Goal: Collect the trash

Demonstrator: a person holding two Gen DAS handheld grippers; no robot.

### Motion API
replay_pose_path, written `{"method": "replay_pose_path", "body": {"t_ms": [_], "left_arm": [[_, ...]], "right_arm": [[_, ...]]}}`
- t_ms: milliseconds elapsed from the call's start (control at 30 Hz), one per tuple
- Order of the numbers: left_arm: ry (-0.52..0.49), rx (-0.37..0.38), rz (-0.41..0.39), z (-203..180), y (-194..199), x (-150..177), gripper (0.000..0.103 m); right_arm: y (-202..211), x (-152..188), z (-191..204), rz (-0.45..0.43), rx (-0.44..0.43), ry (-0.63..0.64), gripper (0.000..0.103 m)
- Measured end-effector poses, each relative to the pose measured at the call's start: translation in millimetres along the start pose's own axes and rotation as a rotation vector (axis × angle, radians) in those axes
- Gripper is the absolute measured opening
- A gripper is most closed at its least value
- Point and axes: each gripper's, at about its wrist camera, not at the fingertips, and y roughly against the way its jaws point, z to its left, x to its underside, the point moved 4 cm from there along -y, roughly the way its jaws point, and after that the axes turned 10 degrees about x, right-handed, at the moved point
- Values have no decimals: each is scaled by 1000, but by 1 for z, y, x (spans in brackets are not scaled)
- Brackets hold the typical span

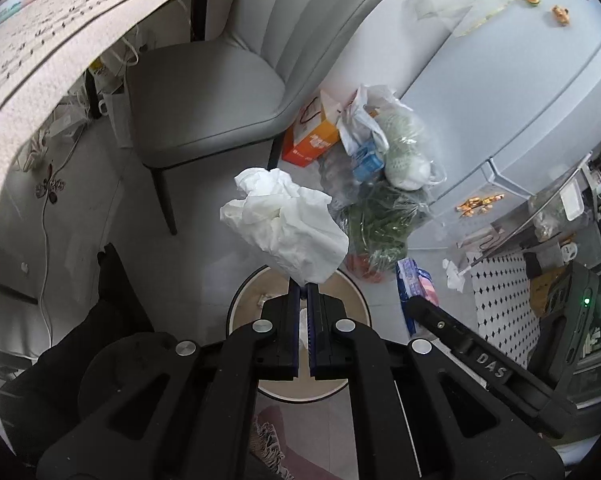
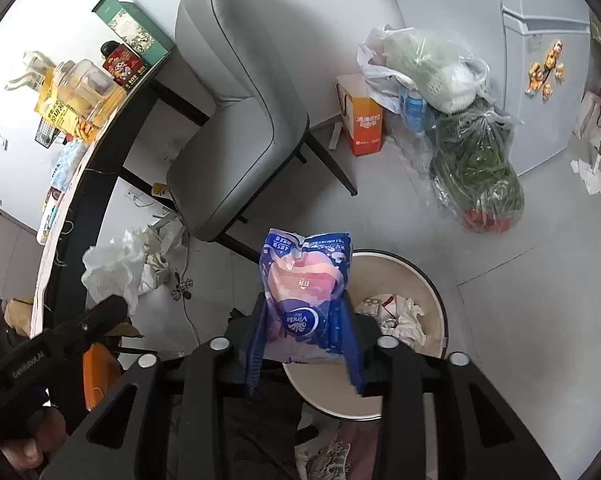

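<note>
The bin [image 2: 432, 280] stands on the floor by the chair [image 2: 236, 120], directly below both grippers. The right gripper [image 2: 304, 320] clamps a soft, slippery tissue wrapper [image 2: 304, 276] across its middle. The left gripper [image 1: 303, 286], jaws nearly together, pinches a light, limp crumpled tissue [image 1: 288, 220] by its lower tip; both look likely to drop freely.

Both wrist views downward, sharing bin [image 1: 240, 304] [image 2: 436, 292]
</note>
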Motion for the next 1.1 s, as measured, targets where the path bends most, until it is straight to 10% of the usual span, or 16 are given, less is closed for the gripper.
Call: {"method": "replay_pose_path", "body": {"t_ms": [533,600,667,1100], "left_arm": [[-22,67,157,-23,-58,17,4],[-16,95,169,-27,-63,18,14],[-17,90,164,-28,-64,19,69],[52,101,-8,-6,9,-8,97]], "right_arm": [[15,-4,-54,-21,46,-109,66],[18,-4,-61,-23,60,-116,66],[19,-4,-65,-22,67,-120,66],[30,11,-37,-16,48,-75,78]]}}
